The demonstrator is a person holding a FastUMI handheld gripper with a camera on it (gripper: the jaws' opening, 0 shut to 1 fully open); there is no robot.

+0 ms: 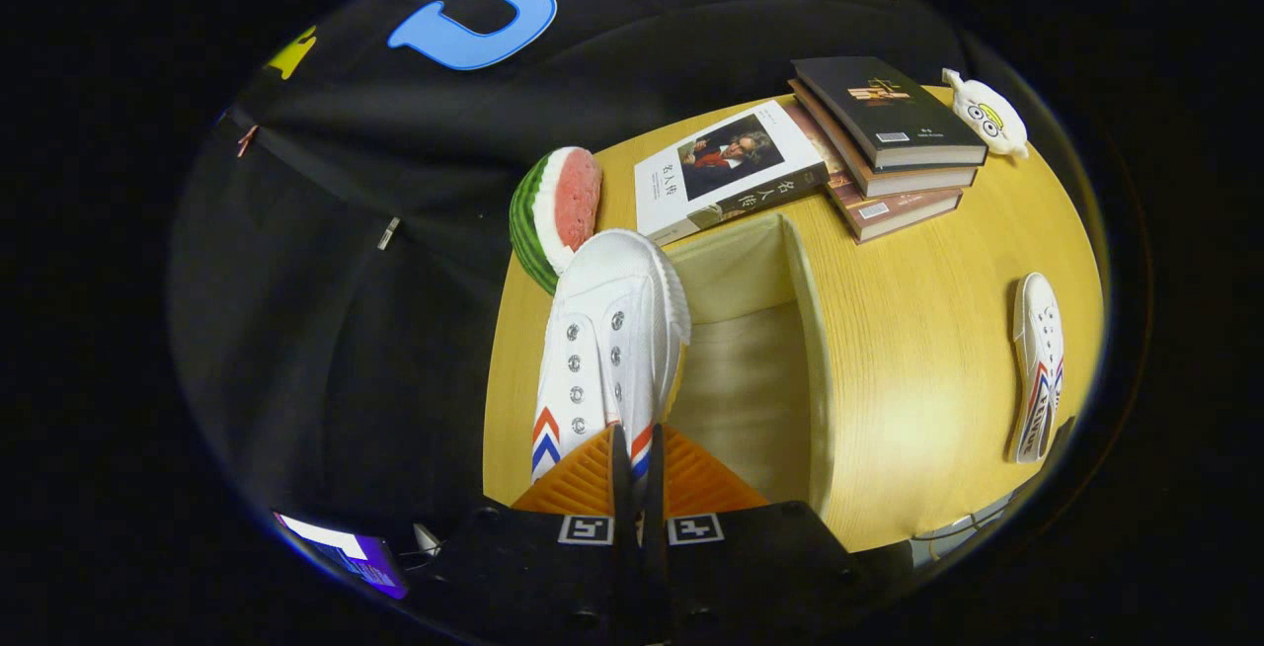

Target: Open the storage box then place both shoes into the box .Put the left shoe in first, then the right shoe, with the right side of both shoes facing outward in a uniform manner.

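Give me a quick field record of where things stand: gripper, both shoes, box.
gripper: fingers closed on the heel of the held shoe
held shoe: toe pointing ahead, over the near left rim of the storage box
storage box: open, inside looks bare
other shoe: lying on the table, right of the box
beyond box: books, watermelon slice

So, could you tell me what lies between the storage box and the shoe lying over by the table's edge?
In the gripper view, only bare wooden table lies between the open storage box and that shoe. The gripper grips the other shoe.

the camera rides on the gripper (637, 448), looking forward along its orange ribbed fingers (578, 488). it faces steeply down, close above the yellow wooden table (918, 350).
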